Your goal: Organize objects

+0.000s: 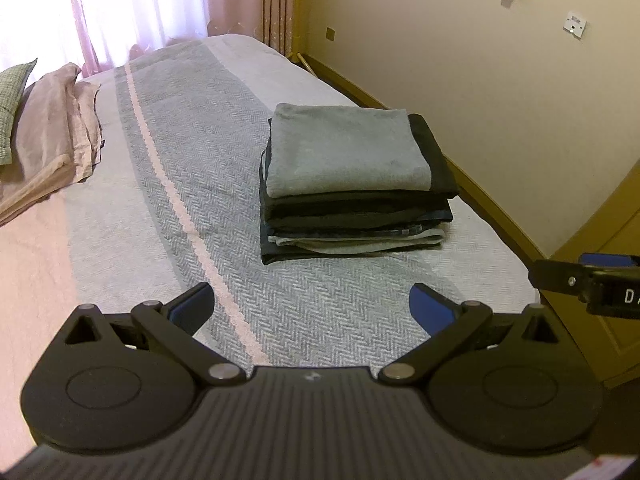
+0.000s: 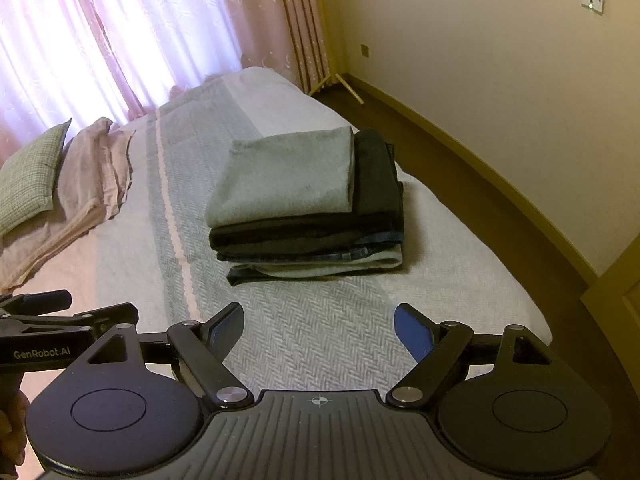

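Observation:
A stack of folded clothes (image 1: 352,196) rests on the bed, with a grey-green folded cloth (image 1: 344,152) on top and dark and denim pieces beneath. The right wrist view shows the same stack (image 2: 308,220) and its top cloth (image 2: 284,176). My left gripper (image 1: 312,308) hovers open over the bedspread, short of the stack, nothing between its blue pads. My right gripper (image 2: 318,332) is likewise open and empty, a little back from the stack. The right gripper's side (image 1: 588,280) shows at the left view's right edge; the left gripper (image 2: 48,328) shows at the right view's left edge.
The bed (image 1: 168,184) has a grey herringbone cover with a pink stripe. Pink pillows (image 1: 52,140) and a green checked cushion (image 2: 32,176) lie at its head on the left. A wall (image 1: 500,92) and dark floor (image 2: 460,184) run along the bed's right side; curtains hang behind.

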Demonstrator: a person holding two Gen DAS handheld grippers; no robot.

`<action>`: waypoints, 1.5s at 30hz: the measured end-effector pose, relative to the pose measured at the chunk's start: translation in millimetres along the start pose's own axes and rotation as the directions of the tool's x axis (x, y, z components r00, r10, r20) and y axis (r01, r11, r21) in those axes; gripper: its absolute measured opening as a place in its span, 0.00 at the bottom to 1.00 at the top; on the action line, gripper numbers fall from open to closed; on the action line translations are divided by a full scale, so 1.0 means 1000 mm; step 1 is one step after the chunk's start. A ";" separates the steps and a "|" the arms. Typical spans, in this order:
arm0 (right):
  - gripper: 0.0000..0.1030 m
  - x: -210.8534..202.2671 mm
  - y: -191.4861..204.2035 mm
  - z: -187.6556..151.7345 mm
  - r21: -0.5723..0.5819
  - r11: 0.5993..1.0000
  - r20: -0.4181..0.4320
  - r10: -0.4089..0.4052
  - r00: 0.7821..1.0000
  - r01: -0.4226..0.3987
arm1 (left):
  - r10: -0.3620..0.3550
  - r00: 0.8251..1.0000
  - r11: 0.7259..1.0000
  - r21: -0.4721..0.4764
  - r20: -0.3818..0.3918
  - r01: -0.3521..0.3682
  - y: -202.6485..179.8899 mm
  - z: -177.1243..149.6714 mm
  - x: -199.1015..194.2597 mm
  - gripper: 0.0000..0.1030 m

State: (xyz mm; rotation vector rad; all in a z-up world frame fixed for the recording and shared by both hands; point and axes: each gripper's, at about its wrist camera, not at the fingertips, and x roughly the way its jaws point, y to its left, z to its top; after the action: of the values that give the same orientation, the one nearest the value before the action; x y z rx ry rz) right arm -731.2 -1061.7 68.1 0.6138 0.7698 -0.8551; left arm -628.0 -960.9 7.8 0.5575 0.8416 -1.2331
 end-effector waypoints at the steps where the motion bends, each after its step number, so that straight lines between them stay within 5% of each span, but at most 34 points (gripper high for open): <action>1: 0.77 0.000 0.000 0.000 0.001 1.000 0.000 0.001 1.000 -0.001 | 0.000 1.000 1.000 0.001 0.000 0.000 0.000 0.000 0.000 0.99; 45: 0.77 -0.001 -0.010 0.005 -0.033 0.999 -0.004 0.030 1.000 -0.030 | 0.040 0.999 0.999 -0.008 0.003 -0.040 -0.013 -0.001 -0.002 0.99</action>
State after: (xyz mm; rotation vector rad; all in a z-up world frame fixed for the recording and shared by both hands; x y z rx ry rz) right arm -738.7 -1070.3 70.6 0.5963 0.7748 -0.8123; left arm -641.1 -962.3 9.9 0.5633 0.8284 -1.1931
